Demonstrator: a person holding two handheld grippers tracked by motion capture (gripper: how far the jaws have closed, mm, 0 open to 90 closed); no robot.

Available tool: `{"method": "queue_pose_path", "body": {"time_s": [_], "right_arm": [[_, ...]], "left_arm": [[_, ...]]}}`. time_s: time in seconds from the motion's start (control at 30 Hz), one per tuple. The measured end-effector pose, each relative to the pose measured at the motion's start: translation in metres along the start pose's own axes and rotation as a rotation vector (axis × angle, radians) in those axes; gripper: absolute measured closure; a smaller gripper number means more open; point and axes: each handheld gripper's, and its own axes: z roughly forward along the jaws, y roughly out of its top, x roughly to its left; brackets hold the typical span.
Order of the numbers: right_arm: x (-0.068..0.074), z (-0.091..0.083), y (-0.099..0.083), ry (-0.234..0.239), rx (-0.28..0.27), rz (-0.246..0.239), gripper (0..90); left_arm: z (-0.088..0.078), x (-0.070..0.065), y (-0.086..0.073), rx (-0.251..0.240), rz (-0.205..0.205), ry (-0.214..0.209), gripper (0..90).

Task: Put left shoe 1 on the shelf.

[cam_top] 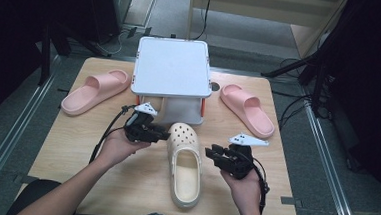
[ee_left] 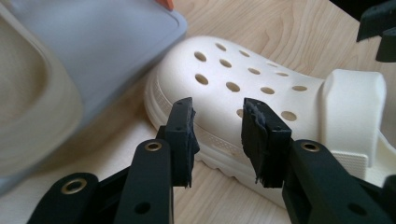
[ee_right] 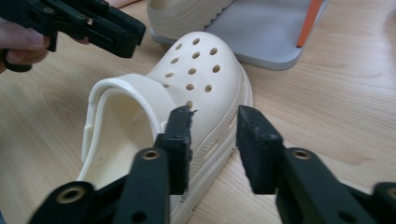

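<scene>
Both pairs of fingers stand parted with nothing pinched. Left gripper [cam_top: 163,134] fingers [ee_left: 183,135] sit apart in the left gripper view, with the side rim of the cream clog [cam_top: 184,162] seen in the gap behind them; pads not pressing on it. Right gripper [cam_top: 211,153] fingers [ee_right: 256,140] likewise apart in the right gripper view, the clog's sole edge showing between them, no contact that I can make out.

Clog lies on the tabletop [cam_top: 75,150] a little right of centre, nearer the front edge, toe with its holes pointing toward the far edge, heel strap and opening toward the person. Toe is just in front of the grey-white rack [cam_top: 171,66], which stands at the middle of the far edge. A second cream clog [ee_left: 32,107] rests on the rack's lower shelf, partly seen in both gripper views.

Left gripper is just beside the clog's toe on its left flank; right gripper is near the clog's right flank, about level with the opening. Each is held in one hand, the left hand [cam_top: 118,145] and the right hand [cam_top: 244,183].

Pink slide [cam_top: 97,91] lies near the far-left corner, beside the rack. Another pink slide [cam_top: 248,110] lies toward the far-right corner, also beside the rack. Both are well apart from the grippers.
</scene>
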Motion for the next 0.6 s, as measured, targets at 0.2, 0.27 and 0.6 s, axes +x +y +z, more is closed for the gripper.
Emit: {"method": "queue_pose_path", "body": {"time_s": [0.2,0.27,0.6], "right_arm": [[0.009,-0.009,-0.004,0.001,-0.016,-0.004,54.0],[0.013,-0.009,-0.006,0.009,-0.009,-0.008,51.9],[0.023,0.006,-0.013,0.025,0.057,-0.015,47.9]], "left_arm": [[-0.025,-0.003,0.012,-0.004,0.023,0.002,57.6],[-0.031,0.000,0.015,-0.004,0.017,0.004,57.2],[-0.056,0.010,0.037,-0.020,0.017,0.010,64.3]]}}
